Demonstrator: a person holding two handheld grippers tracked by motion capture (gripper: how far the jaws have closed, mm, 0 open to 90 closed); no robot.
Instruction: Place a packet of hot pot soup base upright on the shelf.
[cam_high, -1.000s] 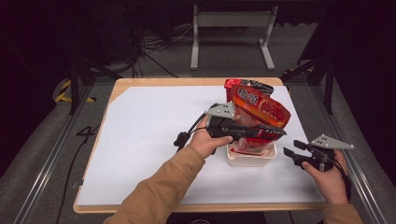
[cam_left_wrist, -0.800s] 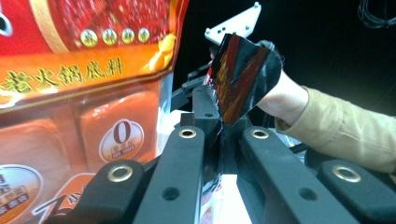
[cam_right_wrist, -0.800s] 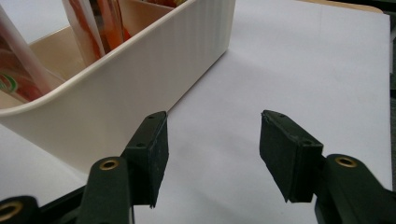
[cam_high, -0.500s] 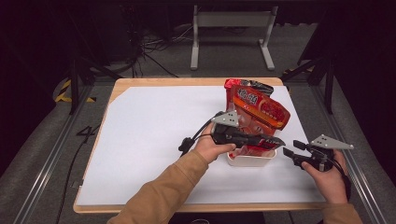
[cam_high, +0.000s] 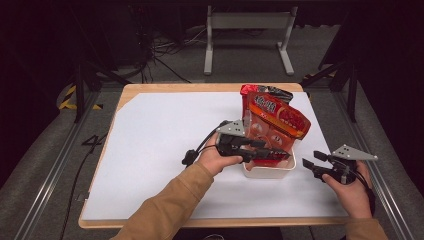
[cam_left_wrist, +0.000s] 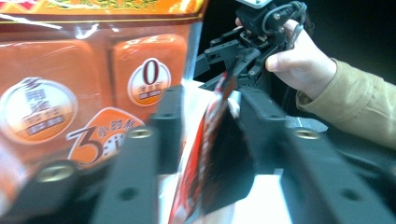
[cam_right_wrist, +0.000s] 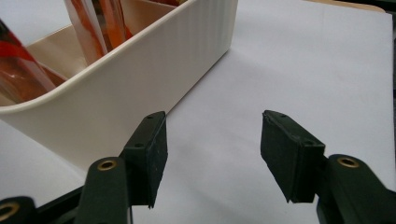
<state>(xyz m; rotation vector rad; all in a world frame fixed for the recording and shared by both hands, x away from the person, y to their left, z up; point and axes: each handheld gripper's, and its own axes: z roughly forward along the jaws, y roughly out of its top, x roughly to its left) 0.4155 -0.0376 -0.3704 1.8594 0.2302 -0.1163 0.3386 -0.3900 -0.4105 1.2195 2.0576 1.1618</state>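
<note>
Large red-orange snack bags (cam_high: 275, 120) stand upright in a small white bin (cam_high: 267, 171) at the table's right. My left gripper (cam_high: 282, 154) reaches across the bin's top at the foot of the bags. Its jaws have just been opening, and in the left gripper view they stand apart (cam_left_wrist: 205, 121) with a thin red bag edge (cam_left_wrist: 210, 140) loose between them, beside an orange bag (cam_left_wrist: 93, 84). My right gripper (cam_high: 309, 165) rests open on the table just right of the bin, and nothing is between its fingers (cam_right_wrist: 212, 154).
A white sheet (cam_high: 160, 135) covers the wooden table, bare on the left and middle. The bin's ribbed wall (cam_right_wrist: 140, 79) is close on the left in the right gripper view, with bag bottoms (cam_right_wrist: 93, 23) inside. Metal rails run along both table sides.
The left gripper sank a little toward the bin with the bag, and its jaws have parted from the bag's edge. The right hand has stayed still.
</note>
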